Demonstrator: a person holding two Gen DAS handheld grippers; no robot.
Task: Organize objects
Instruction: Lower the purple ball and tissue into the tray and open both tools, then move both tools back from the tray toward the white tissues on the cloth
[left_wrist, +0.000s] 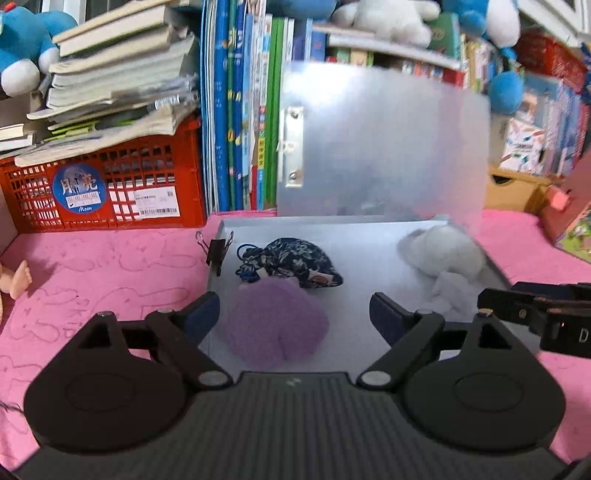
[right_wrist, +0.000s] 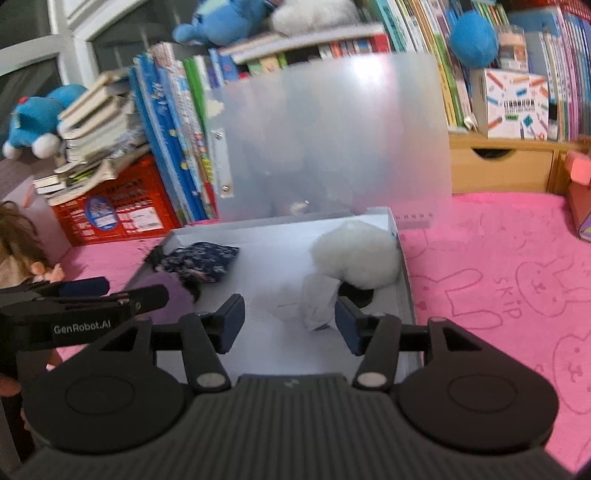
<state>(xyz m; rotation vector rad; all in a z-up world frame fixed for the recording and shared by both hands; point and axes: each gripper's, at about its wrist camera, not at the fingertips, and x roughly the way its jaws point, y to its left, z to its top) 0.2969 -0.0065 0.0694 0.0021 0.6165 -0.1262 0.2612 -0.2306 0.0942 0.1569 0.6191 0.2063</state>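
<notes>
A grey storage box (left_wrist: 369, 254) lies on the pink cloth with its frosted lid (left_wrist: 384, 147) standing up at the back. Inside lie a purple fuzzy pouch (left_wrist: 275, 325), a dark floral drawstring bag (left_wrist: 295, 260) and a white fluffy toy (left_wrist: 443, 251) with crumpled white plastic. A black binder clip (left_wrist: 217, 249) grips the box's left wall. My left gripper (left_wrist: 293, 314) is open over the purple pouch. My right gripper (right_wrist: 290, 319) is open above the box floor (right_wrist: 266, 258), close to the white plastic (right_wrist: 317, 299) and the white toy (right_wrist: 356, 254). The floral bag (right_wrist: 201, 262) lies left.
A red crate (left_wrist: 107, 184) under stacked books stands at the back left, with upright books (left_wrist: 240, 110) beside it. A doll's foot (left_wrist: 20, 278) lies at the far left. Wooden drawers (right_wrist: 502, 166) stand at the back right. Pink cloth (right_wrist: 498, 277) spreads right of the box.
</notes>
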